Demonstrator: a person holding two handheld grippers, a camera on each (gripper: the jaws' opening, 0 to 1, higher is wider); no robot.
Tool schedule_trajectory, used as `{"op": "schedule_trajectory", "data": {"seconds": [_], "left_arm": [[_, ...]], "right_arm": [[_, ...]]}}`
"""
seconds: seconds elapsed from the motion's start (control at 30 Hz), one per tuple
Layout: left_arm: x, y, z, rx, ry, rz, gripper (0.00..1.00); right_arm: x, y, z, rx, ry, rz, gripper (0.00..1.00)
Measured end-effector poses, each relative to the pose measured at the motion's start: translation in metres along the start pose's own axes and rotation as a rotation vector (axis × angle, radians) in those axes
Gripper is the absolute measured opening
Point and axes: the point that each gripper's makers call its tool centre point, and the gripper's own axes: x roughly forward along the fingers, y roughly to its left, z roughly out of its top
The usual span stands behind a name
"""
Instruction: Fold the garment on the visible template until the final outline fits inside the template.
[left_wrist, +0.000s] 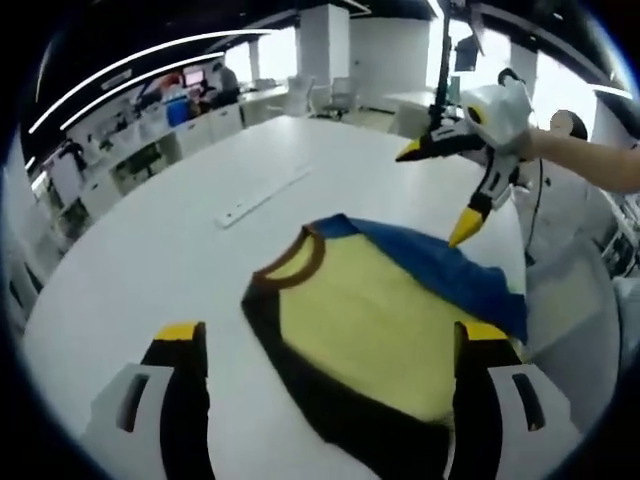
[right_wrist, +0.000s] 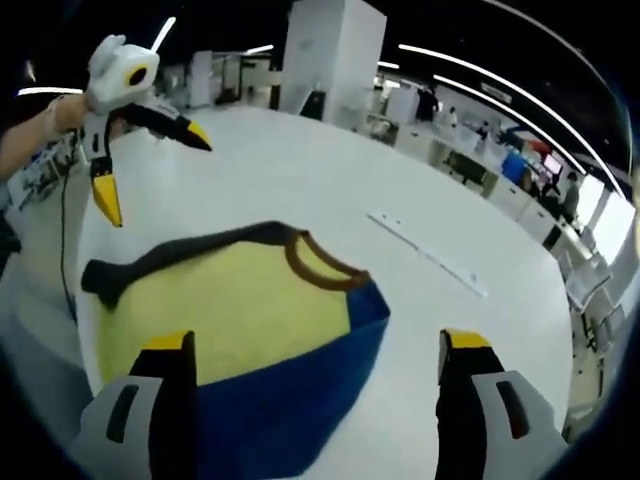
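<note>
A yellow shirt (left_wrist: 370, 330) with a brown collar, dark brown trim and a blue part (left_wrist: 440, 265) lies flat on the white round table (left_wrist: 150, 240). My left gripper (left_wrist: 332, 340) is open, its jaws wide apart on either side of the shirt's near end, with nothing gripped. In the left gripper view the right gripper (left_wrist: 437, 192) hangs open above the shirt's far blue edge. The right gripper view shows the same shirt (right_wrist: 230, 300) between the open jaws of the right gripper (right_wrist: 316, 342). The left gripper (right_wrist: 152, 170) hovers open beyond the dark sleeve (right_wrist: 130, 272).
A long white strip (left_wrist: 262, 197) (right_wrist: 425, 255) lies on the table past the collar. The table edge (left_wrist: 560, 300) runs close to the blue side of the shirt. A person's arm (left_wrist: 590, 160) holds the far gripper. Office desks and chairs stand behind.
</note>
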Motion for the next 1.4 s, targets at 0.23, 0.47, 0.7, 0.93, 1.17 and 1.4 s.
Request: {"op": "schedule_trajectory", "data": {"seconds": [0.23,0.47,0.7,0.93,1.17,1.4], "left_arm": [[-0.009,-0.007,0.000,-0.006,-0.017,-0.005,1.00],[-0.019,-0.015,0.000,-0.003,-0.034,-0.007,1.00],[-0.030,-0.023,0.000,0.002,-0.060,-0.009,1.00],[-0.040,-0.029,-0.007,-0.009,-0.060,-0.002,1.00],[-0.051,-0.038,-0.011,-0.011,-0.065,0.009,1.00],[-0.059,-0.050,-0.014,-0.038,-0.095,-0.008,1.00]], "right_arm": [[-0.008,0.004,0.001,0.000,-0.010,0.003,1.00],[-0.018,0.011,0.004,-0.005,-0.024,-0.005,1.00],[-0.024,0.022,0.004,-0.006,-0.028,0.009,1.00],[-0.034,0.032,0.002,0.002,-0.046,0.009,1.00],[-0.047,0.040,-0.001,0.003,-0.056,0.003,1.00],[-0.057,0.050,-0.006,0.008,-0.058,0.003,1.00]]}}
